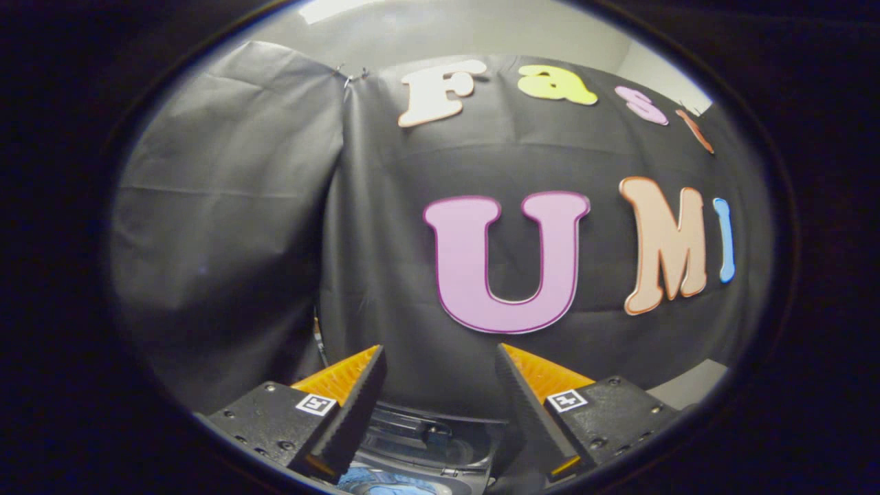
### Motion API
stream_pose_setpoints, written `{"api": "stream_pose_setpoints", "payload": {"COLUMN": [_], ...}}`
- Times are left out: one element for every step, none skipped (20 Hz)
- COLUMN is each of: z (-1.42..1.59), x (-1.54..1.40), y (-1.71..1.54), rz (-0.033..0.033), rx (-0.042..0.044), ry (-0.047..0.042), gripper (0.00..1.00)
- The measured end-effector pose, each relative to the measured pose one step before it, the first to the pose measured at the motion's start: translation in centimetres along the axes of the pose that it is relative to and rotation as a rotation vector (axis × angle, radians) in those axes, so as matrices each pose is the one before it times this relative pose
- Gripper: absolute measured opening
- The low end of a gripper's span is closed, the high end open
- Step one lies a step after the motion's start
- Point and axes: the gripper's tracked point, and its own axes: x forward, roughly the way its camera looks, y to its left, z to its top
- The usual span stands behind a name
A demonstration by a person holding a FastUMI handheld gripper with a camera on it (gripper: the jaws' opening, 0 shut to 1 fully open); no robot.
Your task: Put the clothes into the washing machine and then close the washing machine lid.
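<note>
We hold the gripper (440,392) above the washing machine (426,440), jaws spread, empty; blue clothes (385,481) sit inside (seemingly loaded). Next: reach the lid, close it.

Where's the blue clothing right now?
In the gripper view, the blue clothing lies low between the open gripper fingers, inside the grey washing machine opening, below the black cloth wall.
</note>
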Motion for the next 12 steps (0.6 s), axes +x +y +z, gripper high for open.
{"api": "stream_pose_setpoints", "payload": {"z": [-1.510, -1.568, -1.298, -1.252, -1.047, -0.975, -0.897, -0.779, -1.148, -1.101, -0.834, -0.513], "x": [1.750, 1.399, 1.290, 1.169, 1.082, 1.008, 0.773, 0.808, 0.568, 0.465, 0.298, 0.274], "y": [0.329, 0.319, 0.089, 0.052, 0.007, -0.043, -0.041, -0.043, 0.022, -0.163, -0.253, -0.129], "rz": [-0.01378, -0.01657, -0.01731, -0.01362, -0.01227, -0.01046, -0.00403, -0.00242, -0.00094, -0.00868, -0.00884, -0.00869], "rx": [-0.01305, -0.01462, -0.01313, -0.01258, -0.00017, 0.00438, 0.00611, 0.01150, 0.01445, 0.01404, 0.00701, 0.00272], "ry": [0.02741, 0.02800, 0.01672, 0.01790, 0.01576, 0.01785, 0.01602, 0.01885, 0.02165, 0.02429, 0.01951, 0.01619], "gripper": [0.96, 0.96, 0.96, 0.96, 0.96, 0.96, 0.96, 0.96, 0.96, 0.96, 0.96, 0.96]}}
